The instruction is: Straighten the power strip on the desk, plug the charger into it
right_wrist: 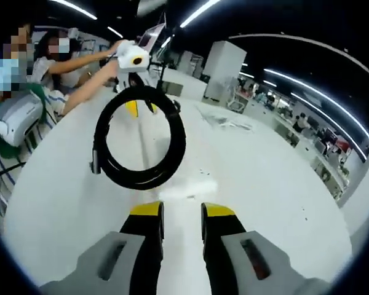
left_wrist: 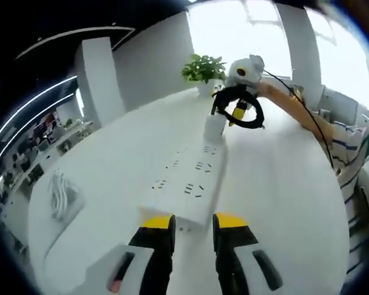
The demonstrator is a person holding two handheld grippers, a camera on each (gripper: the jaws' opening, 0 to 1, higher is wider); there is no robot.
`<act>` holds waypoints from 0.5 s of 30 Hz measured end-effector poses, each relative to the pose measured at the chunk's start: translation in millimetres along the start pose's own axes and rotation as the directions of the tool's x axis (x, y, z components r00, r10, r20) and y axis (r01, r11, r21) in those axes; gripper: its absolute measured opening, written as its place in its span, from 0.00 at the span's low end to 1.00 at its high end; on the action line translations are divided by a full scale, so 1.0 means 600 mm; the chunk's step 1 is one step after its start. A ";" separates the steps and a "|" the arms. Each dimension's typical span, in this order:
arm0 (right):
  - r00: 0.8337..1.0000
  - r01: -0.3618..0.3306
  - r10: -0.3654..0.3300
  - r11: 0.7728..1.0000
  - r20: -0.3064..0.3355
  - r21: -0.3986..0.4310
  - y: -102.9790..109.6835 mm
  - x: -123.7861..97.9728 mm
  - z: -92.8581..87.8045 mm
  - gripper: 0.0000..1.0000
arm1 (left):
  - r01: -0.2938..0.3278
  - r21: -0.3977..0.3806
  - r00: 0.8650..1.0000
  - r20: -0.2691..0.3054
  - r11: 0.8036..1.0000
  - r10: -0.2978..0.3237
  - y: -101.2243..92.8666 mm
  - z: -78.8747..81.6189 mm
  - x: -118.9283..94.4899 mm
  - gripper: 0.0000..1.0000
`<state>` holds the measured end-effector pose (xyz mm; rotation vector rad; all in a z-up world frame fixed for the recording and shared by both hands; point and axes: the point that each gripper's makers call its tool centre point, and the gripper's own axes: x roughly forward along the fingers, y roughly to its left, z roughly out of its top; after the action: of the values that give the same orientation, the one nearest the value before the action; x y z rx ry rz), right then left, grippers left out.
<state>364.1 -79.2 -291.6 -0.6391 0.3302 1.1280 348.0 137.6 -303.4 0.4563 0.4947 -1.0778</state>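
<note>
A white power strip (left_wrist: 186, 181) lies along the white desk (left_wrist: 283, 203), running away from me. My left gripper (left_wrist: 193, 226) has its yellow-tipped jaws a little apart over the strip's near end, with nothing between them. At the far end my right gripper (left_wrist: 232, 109) points down, shut on a white charger (left_wrist: 214, 126) that stands at the strip's last sockets. The charger's black cable coil (left_wrist: 246, 114) hangs beside it. In the right gripper view, the charger (right_wrist: 188, 187) is a white blur just ahead of my right gripper (right_wrist: 182, 212), the coil (right_wrist: 114, 163) hangs in front, and the left gripper (right_wrist: 141, 108) is beyond.
A potted plant (left_wrist: 204, 67) stands at the desk's far edge. A bundle of white cable (left_wrist: 61, 193) lies at the left. A person's arm (left_wrist: 289, 101) and striped sleeve (left_wrist: 350, 153) reach in from the right. Clear wrapping (right_wrist: 224, 120) lies on the desk.
</note>
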 end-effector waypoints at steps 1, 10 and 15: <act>1.000 -0.005 0.005 1.000 0.001 0.001 0.002 0.004 0.001 0.23 | -0.004 -0.001 1.000 -0.006 1.000 0.004 0.001 -0.002 0.000 0.24; 0.999 -0.024 0.023 0.999 0.028 0.025 0.009 0.018 0.012 0.23 | -0.005 0.020 0.999 -0.050 1.000 0.006 -0.002 -0.014 0.012 0.24; 1.000 -0.024 0.024 1.000 0.010 0.020 0.014 0.028 0.009 0.23 | -0.013 0.017 0.998 -0.056 1.000 0.014 0.001 -0.016 0.015 0.24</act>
<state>362.9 -61.4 -299.3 -0.6128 0.3411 1.1492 350.4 136.7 -316.4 0.5056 0.5317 -1.0587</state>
